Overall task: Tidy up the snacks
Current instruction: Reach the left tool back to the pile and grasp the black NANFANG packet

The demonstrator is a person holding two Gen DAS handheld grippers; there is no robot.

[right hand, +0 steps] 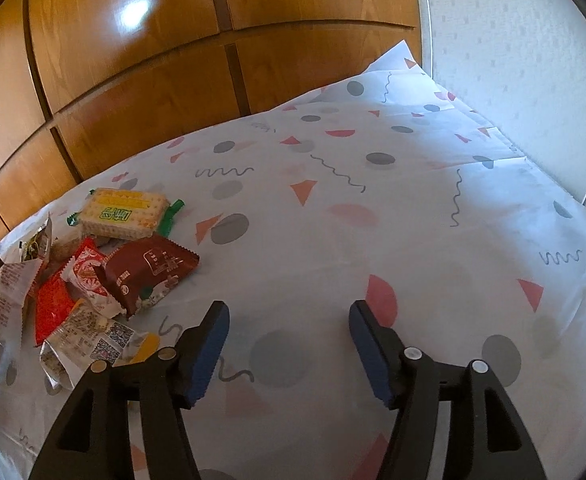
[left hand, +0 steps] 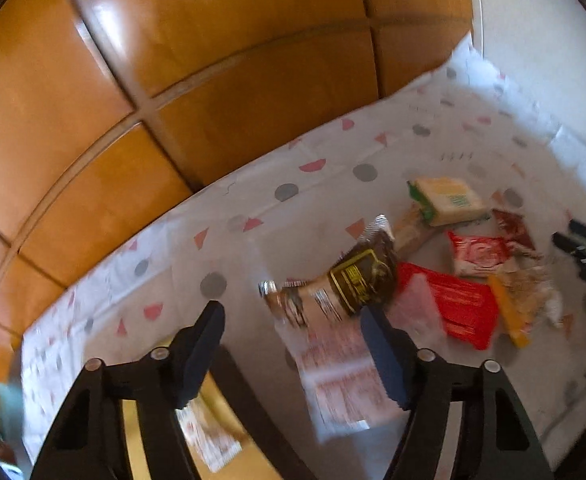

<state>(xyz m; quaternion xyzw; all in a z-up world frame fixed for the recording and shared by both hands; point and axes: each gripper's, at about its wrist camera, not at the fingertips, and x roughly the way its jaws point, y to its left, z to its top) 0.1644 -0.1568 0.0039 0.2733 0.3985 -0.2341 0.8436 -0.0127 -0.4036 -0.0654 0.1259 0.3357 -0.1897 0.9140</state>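
Note:
A pile of snack packets lies on the patterned tablecloth (right hand: 333,208). It holds a yellow-green cracker pack (right hand: 121,212) (left hand: 449,200), a dark red packet (right hand: 153,272), a red-and-white packet (right hand: 89,276) (left hand: 481,252), a bright red packet (left hand: 461,304) and a brown-black packet (left hand: 357,280). My left gripper (left hand: 295,344) is open over the pile's near edge. A clear packet with red print (left hand: 345,380) lies blurred beside its right finger, and the pads do not press on it. My right gripper (right hand: 289,344) is open over bare cloth to the right of the pile, with nothing between its fingers.
Wooden cabinet doors (right hand: 133,80) rise behind the table's far edge, and a pale wall (right hand: 513,60) stands at the right. Under my left gripper I see a yellow surface with a dark rim (left hand: 145,420) and a printed packet (left hand: 209,436) on it. Cloth right of the pile is bare.

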